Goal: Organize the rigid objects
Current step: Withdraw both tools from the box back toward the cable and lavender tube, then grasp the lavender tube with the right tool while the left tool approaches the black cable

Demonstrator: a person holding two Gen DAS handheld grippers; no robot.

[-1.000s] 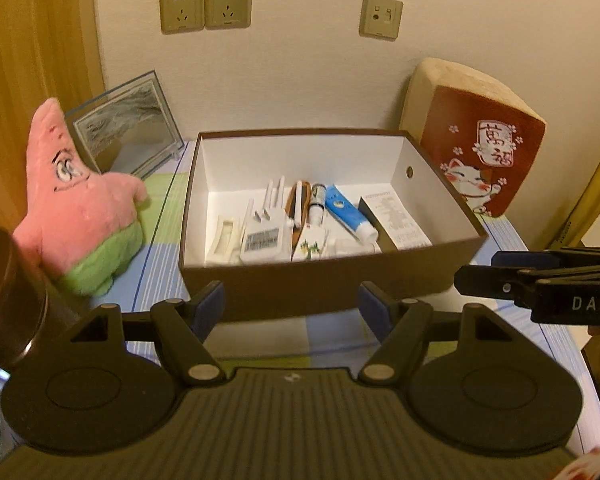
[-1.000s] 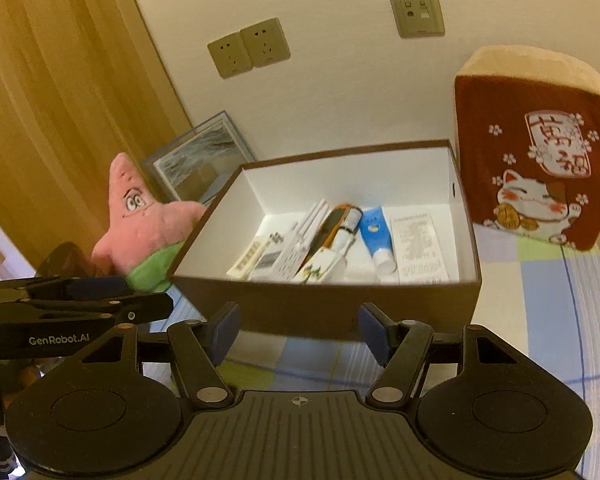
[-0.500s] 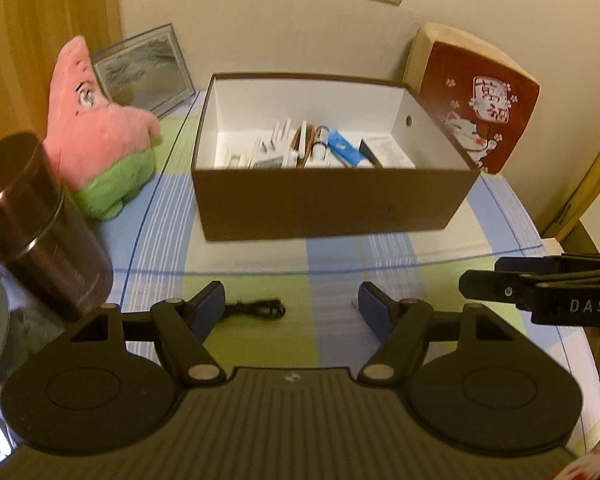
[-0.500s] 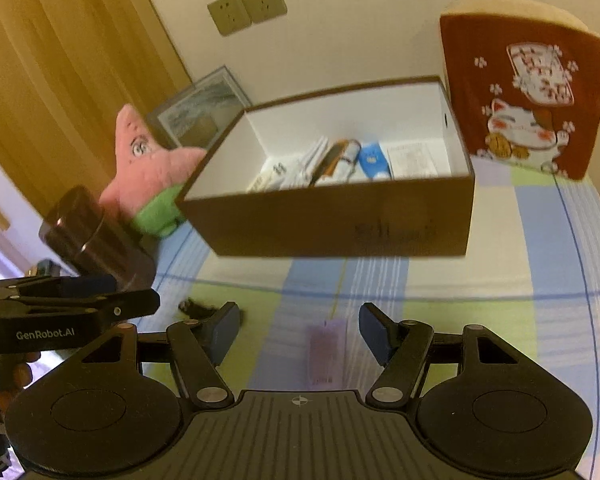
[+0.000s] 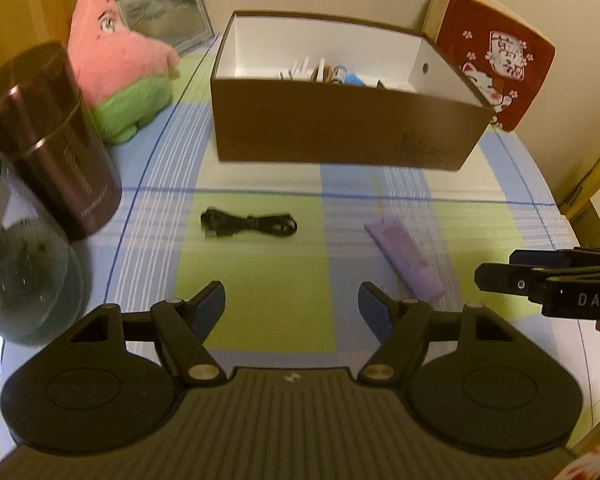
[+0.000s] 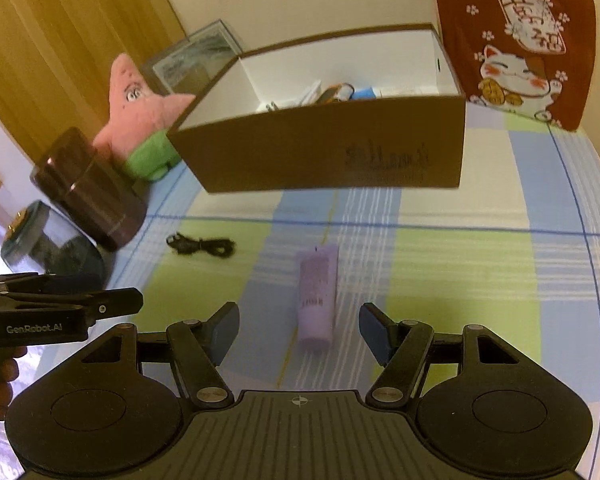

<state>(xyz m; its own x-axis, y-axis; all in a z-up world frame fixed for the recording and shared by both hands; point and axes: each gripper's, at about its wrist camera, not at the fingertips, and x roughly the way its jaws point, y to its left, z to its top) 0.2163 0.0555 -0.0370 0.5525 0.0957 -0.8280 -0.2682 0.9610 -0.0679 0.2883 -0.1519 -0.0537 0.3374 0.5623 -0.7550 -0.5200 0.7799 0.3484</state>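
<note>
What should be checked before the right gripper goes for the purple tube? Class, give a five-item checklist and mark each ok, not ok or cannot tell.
1. Right gripper open: ok.
2. Purple tube lies between the jaws' line, lengthwise: ok.
3. Left gripper open, holding nothing: ok.
4. Brown box has free room for the tube: cannot tell.
5. Black cable apart from the tube: ok.
</note>
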